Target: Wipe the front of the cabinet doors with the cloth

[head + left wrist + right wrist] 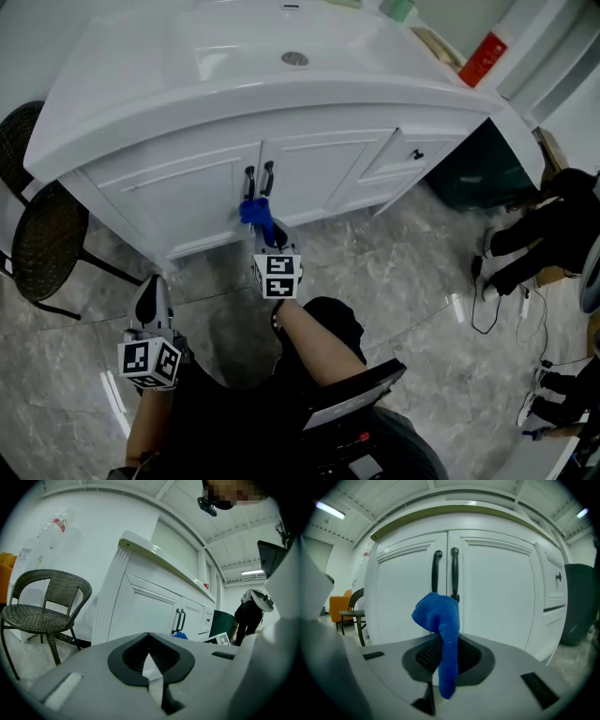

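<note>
The white cabinet (309,173) under the sink has two doors that meet at a pair of black handles (258,178). My right gripper (267,234) is shut on a blue cloth (256,214), and the cloth's bunched end sits just below those handles. In the right gripper view the cloth (440,620) stands up out of the right gripper (445,660), close in front of the doors (492,597) and the handles (445,571). My left gripper (150,298) hangs low over the floor, left of the doors. The left gripper (150,656) is shut with nothing in it.
A dark wicker chair (47,239) stands left of the cabinet, and the same chair (42,606) shows in the left gripper view. A dark bin (483,169) sits to the cabinet's right. Cables (497,300) and dark items lie on the marble floor at right. A red bottle (484,58) stands on the countertop.
</note>
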The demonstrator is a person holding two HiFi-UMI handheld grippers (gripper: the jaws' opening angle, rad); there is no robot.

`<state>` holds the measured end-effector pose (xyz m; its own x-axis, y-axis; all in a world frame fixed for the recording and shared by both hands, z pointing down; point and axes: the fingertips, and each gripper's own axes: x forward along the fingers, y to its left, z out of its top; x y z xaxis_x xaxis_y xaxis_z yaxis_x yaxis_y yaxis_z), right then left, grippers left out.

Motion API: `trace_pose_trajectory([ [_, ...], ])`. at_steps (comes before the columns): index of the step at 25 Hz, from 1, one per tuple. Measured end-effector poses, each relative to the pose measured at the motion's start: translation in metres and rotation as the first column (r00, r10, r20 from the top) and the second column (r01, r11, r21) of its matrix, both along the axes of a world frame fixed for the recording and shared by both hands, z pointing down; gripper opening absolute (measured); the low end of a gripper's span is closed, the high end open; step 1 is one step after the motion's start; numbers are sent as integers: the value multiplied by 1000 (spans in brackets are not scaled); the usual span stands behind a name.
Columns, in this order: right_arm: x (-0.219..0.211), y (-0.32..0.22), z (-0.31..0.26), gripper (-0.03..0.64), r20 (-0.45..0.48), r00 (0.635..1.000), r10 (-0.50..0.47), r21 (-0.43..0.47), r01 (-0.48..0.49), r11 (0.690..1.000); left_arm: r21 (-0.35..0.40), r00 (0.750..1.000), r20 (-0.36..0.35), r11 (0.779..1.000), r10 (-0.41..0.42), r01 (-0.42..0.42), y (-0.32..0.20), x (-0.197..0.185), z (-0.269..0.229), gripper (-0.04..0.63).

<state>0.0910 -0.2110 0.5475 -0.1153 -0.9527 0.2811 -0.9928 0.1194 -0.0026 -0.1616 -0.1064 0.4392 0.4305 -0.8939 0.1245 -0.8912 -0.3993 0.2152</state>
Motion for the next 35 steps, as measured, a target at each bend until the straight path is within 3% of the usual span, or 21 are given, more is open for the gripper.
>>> trace_pose_trajectory([
  [3,-13,3,-1,49,29,999,-21,-15,21,1000,-6,1000,-8,1000,-11,11,2,-4,3,3],
  [8,-99,9,-13,49,35,972,-233,28,232,972,-19,999,-20,999,-50,50,5,-24,1,3],
  [14,-200,16,-36,49,-24,885,-465,140,464,875,-48,990,6,989,-142,142,13,-58,10,3],
  [18,-249,24,-24,49,-58,825,-562,140,564,814,-69,981,42,979,-188,190,21,-77,14,3],
  [21,-282,24,-15,49,-160,768,-620,134,639,758,-75,974,63,972,-219,224,26,-90,15,3],
  [23,-298,20,-3,49,-221,737,-638,102,668,737,-87,970,72,967,-234,240,29,-97,17,3],
  [26,-305,10,15,49,-230,733,-640,57,666,743,-102,965,89,962,-246,255,34,-104,17,3],
  [30,-281,1,20,49,-264,745,-613,48,645,763,-72,962,104,962,-254,262,32,-104,11,3],
  [35,-220,-9,26,49,-230,824,-518,35,539,841,-69,977,68,976,-204,209,15,-82,10,3],
])
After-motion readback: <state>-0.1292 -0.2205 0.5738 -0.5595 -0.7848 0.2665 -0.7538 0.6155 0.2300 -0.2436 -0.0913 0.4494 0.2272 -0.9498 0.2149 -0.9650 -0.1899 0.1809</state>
